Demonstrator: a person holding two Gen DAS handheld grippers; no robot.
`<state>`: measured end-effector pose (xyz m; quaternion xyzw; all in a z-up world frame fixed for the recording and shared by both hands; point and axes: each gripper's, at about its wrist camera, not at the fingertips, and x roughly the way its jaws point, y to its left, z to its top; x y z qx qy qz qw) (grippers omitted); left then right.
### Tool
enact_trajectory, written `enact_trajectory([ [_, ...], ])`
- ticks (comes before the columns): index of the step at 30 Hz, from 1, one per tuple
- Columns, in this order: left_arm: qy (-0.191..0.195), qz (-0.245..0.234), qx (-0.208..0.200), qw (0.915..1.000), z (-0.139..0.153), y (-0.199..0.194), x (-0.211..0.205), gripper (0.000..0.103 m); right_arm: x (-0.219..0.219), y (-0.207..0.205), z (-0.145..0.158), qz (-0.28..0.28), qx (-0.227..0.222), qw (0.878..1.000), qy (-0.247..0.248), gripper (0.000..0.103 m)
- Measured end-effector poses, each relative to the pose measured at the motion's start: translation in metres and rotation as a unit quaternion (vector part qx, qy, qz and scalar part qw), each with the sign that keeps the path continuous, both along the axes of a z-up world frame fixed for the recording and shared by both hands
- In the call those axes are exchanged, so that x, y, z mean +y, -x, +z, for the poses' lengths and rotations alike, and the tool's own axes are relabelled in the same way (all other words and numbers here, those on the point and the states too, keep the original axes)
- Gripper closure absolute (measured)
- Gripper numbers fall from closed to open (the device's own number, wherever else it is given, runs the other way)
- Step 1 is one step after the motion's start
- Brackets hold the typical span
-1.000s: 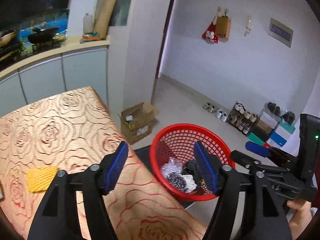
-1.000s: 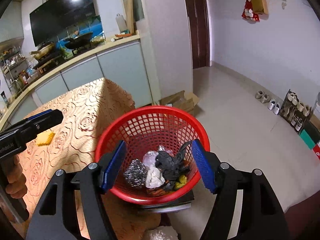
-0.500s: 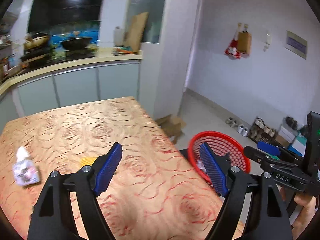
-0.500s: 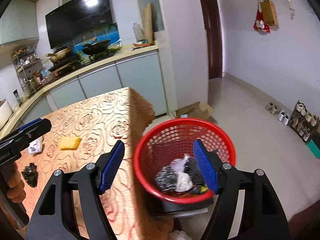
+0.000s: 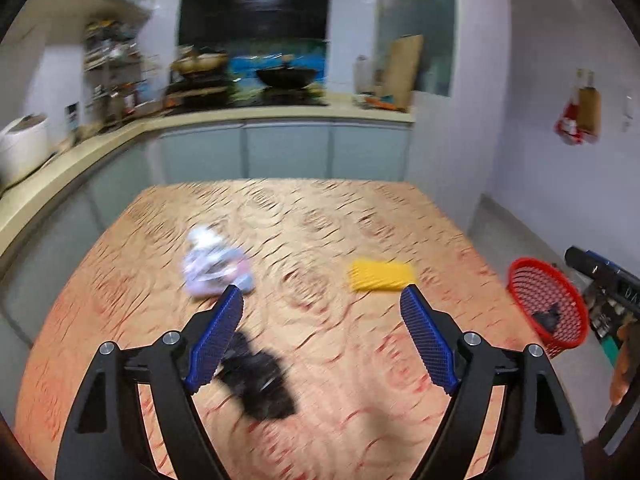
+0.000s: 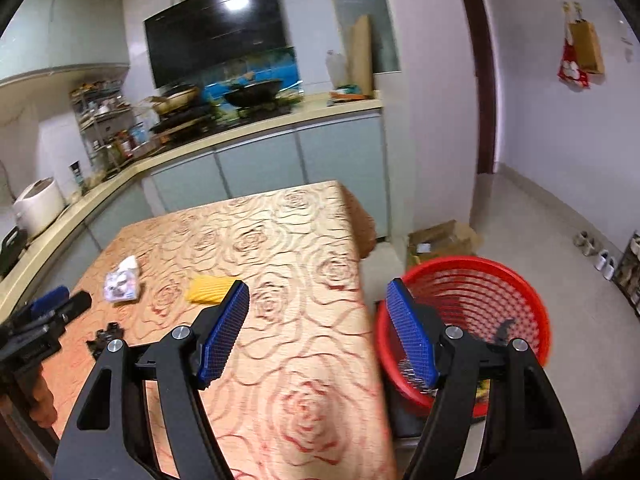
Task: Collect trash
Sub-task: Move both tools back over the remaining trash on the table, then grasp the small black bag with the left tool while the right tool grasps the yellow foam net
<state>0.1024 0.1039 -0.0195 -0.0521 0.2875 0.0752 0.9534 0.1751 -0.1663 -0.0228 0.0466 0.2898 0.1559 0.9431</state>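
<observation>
My left gripper point(image 5: 322, 300) is open and empty above the table with the rose-patterned cloth point(image 5: 320, 224). Below its left finger lies a black crumpled piece of trash point(image 5: 258, 378). Further off lie a white-and-purple plastic wrapper point(image 5: 214, 270) and a yellow ridged piece point(image 5: 380, 275). The red mesh basket point(image 5: 546, 306) stands off the table's right edge with trash inside. My right gripper point(image 6: 318, 288) is open and empty over the table's right edge, beside the basket point(image 6: 476, 296). The right wrist view also shows the yellow piece point(image 6: 210, 289), the wrapper point(image 6: 122, 280) and the black trash point(image 6: 105, 336).
A kitchen counter point(image 5: 248, 114) with a stove and pots runs behind and left of the table. A cardboard box point(image 6: 440, 238) sits on the floor beyond the basket. Shoes point(image 6: 596, 248) line the right wall. The left gripper's body point(image 6: 36, 320) shows at the left.
Both grippers have swung left, away from the basket and toward the table. The left one now faces the trash on the table. The right one has left the basket; both stay open.
</observation>
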Motion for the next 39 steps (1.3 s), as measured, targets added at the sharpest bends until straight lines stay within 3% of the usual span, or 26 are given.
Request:
enact_trajectory([
  [12, 0.068, 0.045, 0.069, 0.9943, -0.055, 0.020, 0.050, 0.025, 0.056, -0.004, -0.008, 0.060, 0.018, 0.998, 0.013, 0.034],
  [20, 0.059, 0.040, 0.074, 0.9947, -0.061, 0.004, 0.050, 0.025, 0.081, -0.019, -0.020, 0.080, 0.036, 0.996, 0.031, 0.034],
  [22, 0.055, 0.038, 0.079, 0.9947, -0.063, -0.001, 0.049, 0.030, 0.090, -0.025, -0.023, 0.086, 0.042, 0.995, 0.036, 0.034],
  [26, 0.056, 0.038, 0.101, 0.9926, -0.071, -0.012, 0.052, 0.049, 0.109, -0.038, -0.029, 0.095, 0.055, 0.993, 0.040, 0.034],
  [37, 0.070, 0.026, 0.104, 0.9918, -0.076, -0.014, 0.063, 0.067, 0.146, -0.063, -0.052, 0.113, 0.087, 0.988, 0.056, 0.034],
  [38, 0.070, 0.024, 0.104, 0.9918, -0.076, -0.013, 0.064, 0.069, 0.148, -0.065, -0.053, 0.114, 0.088, 0.988, 0.060, 0.034],
  [39, 0.069, 0.021, 0.104, 0.9919, -0.076, -0.013, 0.064, 0.078, 0.151, -0.067, -0.055, 0.116, 0.090, 0.987, 0.064, 0.034],
])
